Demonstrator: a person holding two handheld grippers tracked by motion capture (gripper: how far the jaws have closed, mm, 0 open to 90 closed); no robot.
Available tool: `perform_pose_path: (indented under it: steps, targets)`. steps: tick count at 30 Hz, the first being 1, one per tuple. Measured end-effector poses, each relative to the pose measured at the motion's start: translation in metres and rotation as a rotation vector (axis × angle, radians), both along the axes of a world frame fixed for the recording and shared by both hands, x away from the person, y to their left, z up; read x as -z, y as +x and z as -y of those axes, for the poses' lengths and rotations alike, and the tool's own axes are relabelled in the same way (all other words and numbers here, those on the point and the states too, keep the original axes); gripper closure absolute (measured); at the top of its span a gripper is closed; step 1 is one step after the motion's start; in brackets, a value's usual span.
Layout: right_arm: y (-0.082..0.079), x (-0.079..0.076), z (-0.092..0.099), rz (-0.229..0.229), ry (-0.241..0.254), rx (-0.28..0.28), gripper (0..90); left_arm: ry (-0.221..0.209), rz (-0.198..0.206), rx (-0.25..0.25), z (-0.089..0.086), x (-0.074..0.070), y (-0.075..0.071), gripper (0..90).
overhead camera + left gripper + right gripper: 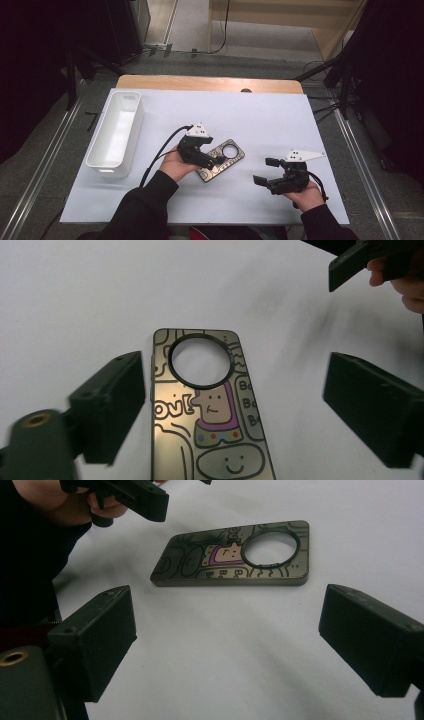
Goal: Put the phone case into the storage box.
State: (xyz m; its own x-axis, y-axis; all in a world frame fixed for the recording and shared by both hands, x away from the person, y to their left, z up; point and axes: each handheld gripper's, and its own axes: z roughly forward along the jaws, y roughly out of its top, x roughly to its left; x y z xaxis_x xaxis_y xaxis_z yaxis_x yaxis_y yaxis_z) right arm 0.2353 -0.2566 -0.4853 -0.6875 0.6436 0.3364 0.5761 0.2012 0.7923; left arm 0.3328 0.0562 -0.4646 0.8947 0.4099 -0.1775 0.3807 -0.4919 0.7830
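Black sleeves, black blocky tools (216, 159)

I see the phone case (222, 159) lying flat, printed back up, on the white table sheet (260, 115), well to the right of the white bin (116, 133). It is dark olive with black-lined cartoon doodles, one face in purple, and a black-rimmed round camera cutout at its far end. It sits slanted, not square to the sheet's edges.

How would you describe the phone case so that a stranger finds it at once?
On the white table cover, look right of the long white bin, near the middle. The phone case lies flat there: dark, covered in cartoon doodles, with a large round camera hole.
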Motion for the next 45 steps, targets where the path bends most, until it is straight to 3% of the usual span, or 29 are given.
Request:
perform_pose_path:
  steps: [1,2,6,28,34,45]
  targets:
    - [0.0,0.0,0.0,0.0,0.0,0.0,7.2,0.008,0.006,-0.002,0.0,0.001,0.0,8.4]
    - [0.0,0.0,0.0,-0.001,0.002,0.001,7.2,0.017,-0.002,-0.001,0.0,0.002,0.0,0.1]
    - [0.0,0.0,0.0,-0.002,0.0,-0.001,7.2,0.009,-0.004,-0.002,-0.001,0.006,0.0,0.0]
    - [0.0,0.0,0.0,-0.002,0.003,0.0,7.2,0.049,0.005,-0.023,0.0,0.027,-0.001,0.0]
    - [0.0,0.0,0.0,-0.001,0.003,-0.002,7.2,0.052,-0.016,-0.007,0.001,0.035,0.0,0.0]
    - [0.0,0.0,0.0,-0.005,-0.001,-0.003,7.2,0.116,-0.008,-0.013,0.007,0.046,-0.002,0.0]
